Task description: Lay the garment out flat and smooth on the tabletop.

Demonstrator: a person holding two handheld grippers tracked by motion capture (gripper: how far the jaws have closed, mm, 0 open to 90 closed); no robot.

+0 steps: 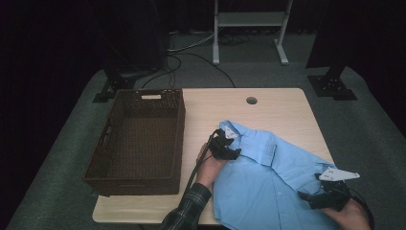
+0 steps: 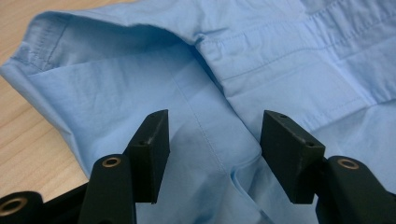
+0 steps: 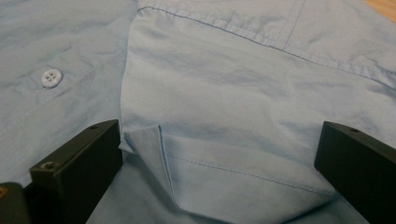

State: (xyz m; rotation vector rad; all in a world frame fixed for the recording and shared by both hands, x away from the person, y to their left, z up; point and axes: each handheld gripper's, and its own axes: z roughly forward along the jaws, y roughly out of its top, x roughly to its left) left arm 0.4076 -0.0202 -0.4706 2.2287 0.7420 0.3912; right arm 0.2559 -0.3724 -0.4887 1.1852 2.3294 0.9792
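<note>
Blue shirt (image 1: 268,177) lies flat on table (image 1: 282,105), basket (image 1: 139,139) at nine o'clock. Left gripper (image 1: 226,143) near collar – jaws apart, no pinch yet, ready for fold. Right gripper (image 1: 320,191) at five o'clock – jaws wide open over hem.

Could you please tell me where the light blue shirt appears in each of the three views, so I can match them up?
High view: the shirt lies on the table's near right part, beside the basket.
Left gripper view: shirt spreads ahead of and under the jaws.
Right gripper view: shirt under the jaws.
Shared landmark: its stitched seams.
</note>
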